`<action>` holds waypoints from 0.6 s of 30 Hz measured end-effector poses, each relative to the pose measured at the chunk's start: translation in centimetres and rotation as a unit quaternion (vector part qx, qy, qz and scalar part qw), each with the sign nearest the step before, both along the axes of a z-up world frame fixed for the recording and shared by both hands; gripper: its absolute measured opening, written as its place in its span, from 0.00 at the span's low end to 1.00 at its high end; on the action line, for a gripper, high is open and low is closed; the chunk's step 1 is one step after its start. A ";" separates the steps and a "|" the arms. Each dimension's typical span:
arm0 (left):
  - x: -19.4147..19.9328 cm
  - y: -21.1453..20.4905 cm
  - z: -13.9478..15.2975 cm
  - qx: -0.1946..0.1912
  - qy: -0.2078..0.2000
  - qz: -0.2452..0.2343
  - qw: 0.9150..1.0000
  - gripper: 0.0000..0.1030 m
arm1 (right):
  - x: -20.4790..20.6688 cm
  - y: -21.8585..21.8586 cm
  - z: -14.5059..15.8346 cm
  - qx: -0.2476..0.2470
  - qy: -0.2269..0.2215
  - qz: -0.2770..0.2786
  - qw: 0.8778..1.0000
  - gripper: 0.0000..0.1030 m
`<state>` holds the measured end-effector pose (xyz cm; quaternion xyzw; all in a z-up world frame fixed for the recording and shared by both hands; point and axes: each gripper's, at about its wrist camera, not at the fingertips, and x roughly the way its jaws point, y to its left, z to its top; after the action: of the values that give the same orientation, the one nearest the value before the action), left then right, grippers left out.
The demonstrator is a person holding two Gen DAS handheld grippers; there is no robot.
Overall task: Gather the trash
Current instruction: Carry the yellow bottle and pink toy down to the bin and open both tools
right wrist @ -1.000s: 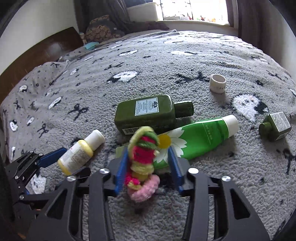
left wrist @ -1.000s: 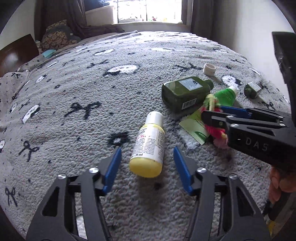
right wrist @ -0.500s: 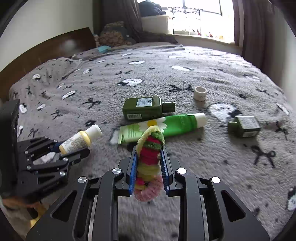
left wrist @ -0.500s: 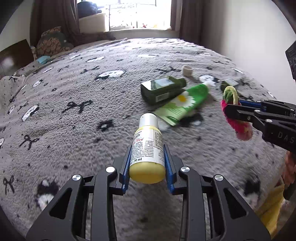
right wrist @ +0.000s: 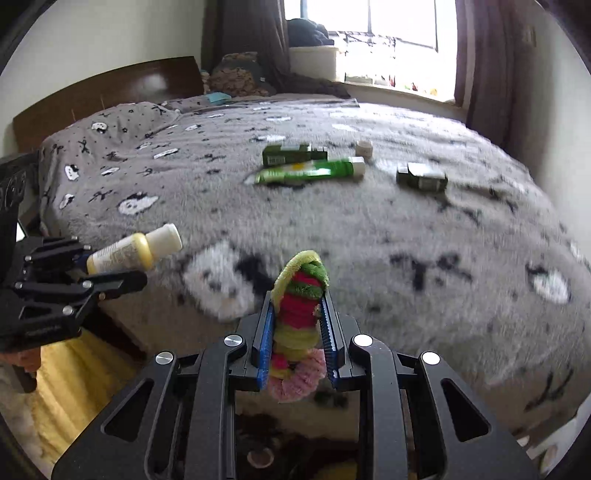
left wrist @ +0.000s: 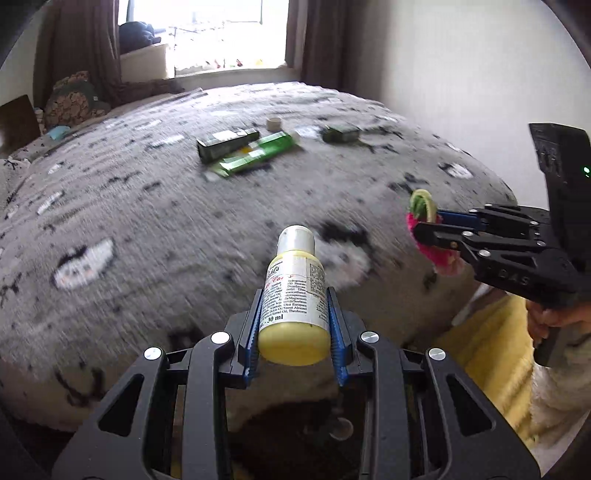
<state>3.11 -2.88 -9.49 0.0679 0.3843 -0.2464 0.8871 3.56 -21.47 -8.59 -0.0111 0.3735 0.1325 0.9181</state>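
Note:
My left gripper (left wrist: 294, 299) is shut on a small yellow bottle (left wrist: 293, 302) with a white cap, held in the air past the near edge of the bed. The bottle also shows in the right wrist view (right wrist: 135, 249). My right gripper (right wrist: 298, 314) is shut on a fuzzy toy (right wrist: 300, 317) of pink, green and yellow pipe cleaner, also held in the air; the toy shows in the left wrist view (left wrist: 424, 212). On the grey blanket far off lie a green tube (right wrist: 310, 171), a dark green bottle (right wrist: 291, 153), a small dark green bottle (right wrist: 421, 177) and a white cap (right wrist: 364, 147).
The bed (right wrist: 369, 240) carries a grey fleece blanket with black bows. A wooden headboard (right wrist: 110, 88) stands at the left, a window (right wrist: 402, 22) with dark curtains at the back. Below the grippers there is a dark bin opening (left wrist: 291, 435) and yellow fabric (left wrist: 491, 354).
Both grippers closed on their objects, lifted them off the blanket and pulled back past the near edge of the bed. The other trash now lies far off.

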 end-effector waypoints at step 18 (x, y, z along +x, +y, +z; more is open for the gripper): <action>-5.6 -3.6 -13.2 0.017 0.178 -0.050 0.983 0.29 | -5.7 0.3 -11.1 0.036 0.147 -0.028 0.988 0.24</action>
<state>-2.49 -6.49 -22.69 0.0575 0.5365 -0.2924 0.7896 -2.11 -21.22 -19.71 0.0524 0.4991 0.1203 0.8566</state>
